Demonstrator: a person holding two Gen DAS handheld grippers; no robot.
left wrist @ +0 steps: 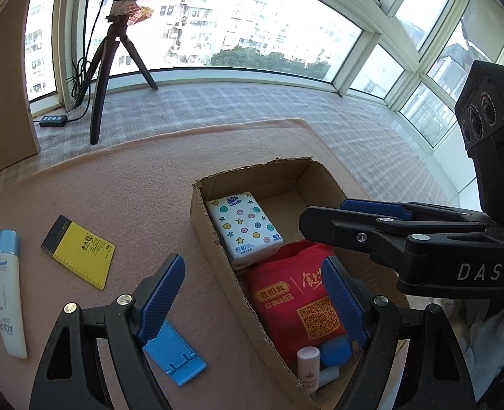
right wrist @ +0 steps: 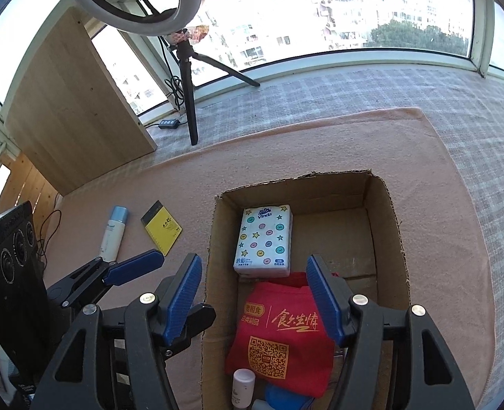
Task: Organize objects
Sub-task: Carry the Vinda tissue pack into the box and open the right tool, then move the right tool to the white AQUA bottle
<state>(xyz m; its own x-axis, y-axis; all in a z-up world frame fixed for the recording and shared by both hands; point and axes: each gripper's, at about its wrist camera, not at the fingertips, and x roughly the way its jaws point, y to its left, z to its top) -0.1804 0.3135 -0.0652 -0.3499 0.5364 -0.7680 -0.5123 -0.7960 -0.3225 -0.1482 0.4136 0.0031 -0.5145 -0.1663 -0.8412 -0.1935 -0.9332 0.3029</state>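
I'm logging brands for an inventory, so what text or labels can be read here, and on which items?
"Vinda": tissue pack in the cardboard box.
"AQUA": white tube on the mat.
"DAS": right gripper body, seen from the left wrist.
"老相食", "豆类制品", a QR code: red bag.
Yellow card: black script, too small to read.
Small pink-capped bottle: print too blurred.
Blue stand: no text.

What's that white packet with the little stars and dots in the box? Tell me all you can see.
The tissue pack is a soft white plastic-wrapped block printed with coloured stars and round dots, with a blue "Vinda" logo. It looks sealed and lies flat on the floor of the cardboard box, against its left wall. Its near end touches the red bag.
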